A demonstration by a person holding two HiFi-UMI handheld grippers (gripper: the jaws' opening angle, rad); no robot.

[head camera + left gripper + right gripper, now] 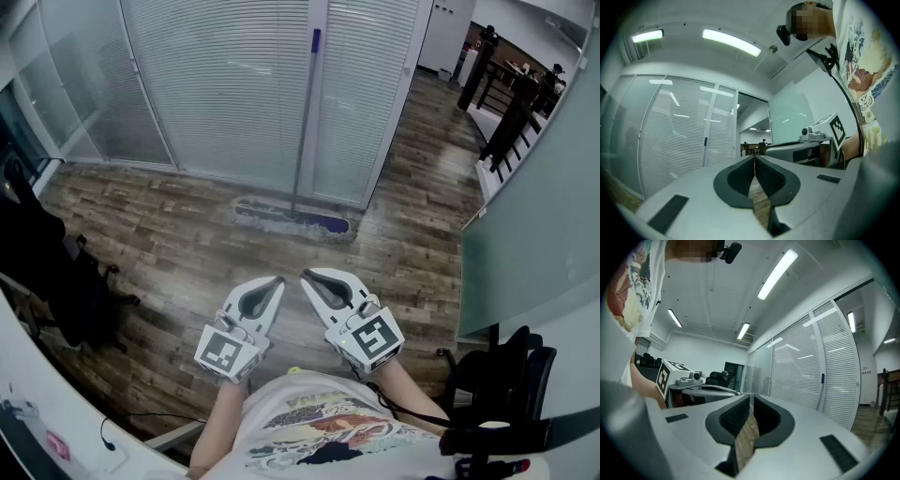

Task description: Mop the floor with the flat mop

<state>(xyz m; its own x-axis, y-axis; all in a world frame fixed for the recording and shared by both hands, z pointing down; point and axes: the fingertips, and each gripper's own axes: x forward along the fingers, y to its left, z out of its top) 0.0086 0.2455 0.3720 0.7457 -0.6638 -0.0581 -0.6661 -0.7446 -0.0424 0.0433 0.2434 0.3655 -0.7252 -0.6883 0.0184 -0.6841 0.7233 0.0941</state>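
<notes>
At the far left a dark office chair (66,281) stands on the wood-look floor (169,234). The left tool (278,279) is held level in front of the person, jaws pressed together with nothing between them. Ahead of it and well apart, the flat mop (291,219) leans against the slatted glass partition (225,84), its pad flat on the floor and its handle (305,122) rising almost upright. The right tool (305,276), just beside the left, is likewise closed and empty. The mop looks light, with a long, stiff, smooth pole that could slip in the pads or slide off the wall when nudged. It is probably best taken with one tool mid-pole and the other higher up, gripped squarely.
</notes>
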